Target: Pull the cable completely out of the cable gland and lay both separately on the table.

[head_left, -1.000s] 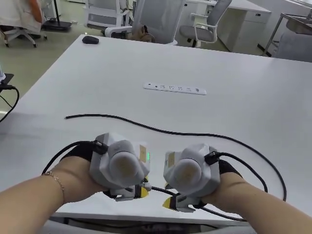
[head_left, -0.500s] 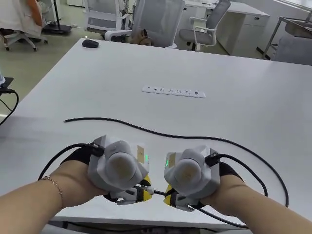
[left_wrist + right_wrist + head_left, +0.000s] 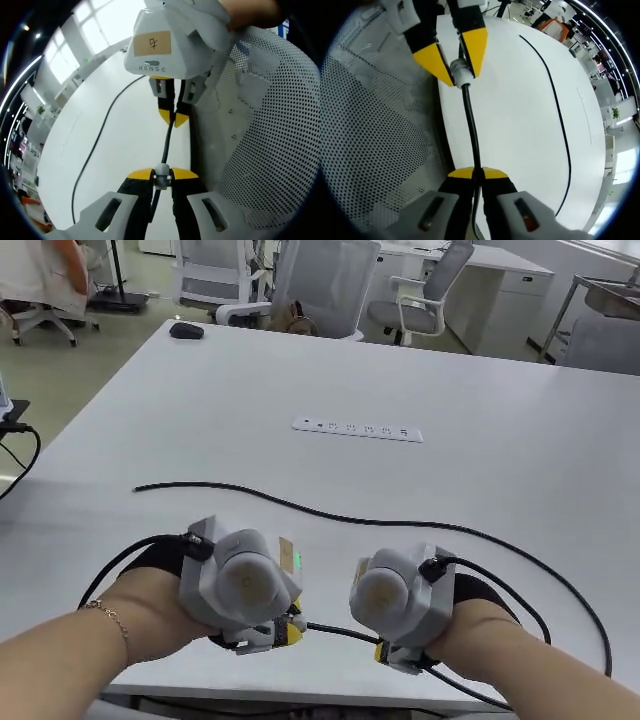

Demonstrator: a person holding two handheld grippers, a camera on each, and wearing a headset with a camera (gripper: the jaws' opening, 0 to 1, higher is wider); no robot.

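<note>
clamping the small grey cable gland (image 3: 459, 71) between its yellow tips, the left gripper (image 3: 161, 174) is closed on it right at the near edge of the white table (image 3: 250, 380). facing it tip to tip, the right gripper (image 3: 476, 173) is pinched tight on the black cable (image 3: 470, 125) itself. 1 short, straight run of cable joins the 2 grippers, lying left to right along the table edge, so the gland sits dead ahead of the right jaws on the cable's own axis. the pull, as i judge it, must follow that line, with the hands drawing apart sideways. cable also shows behind the left jaws, so it is not yet out. what looks like its slack sweeps in a long curve over the table. there is open surface to either side, with the power strip (image 3: 357, 428) and mouse (image 3: 186, 330) well apart. a mesh surface (image 3: 270, 150) lies past the edge, where a released part could drop.
</note>
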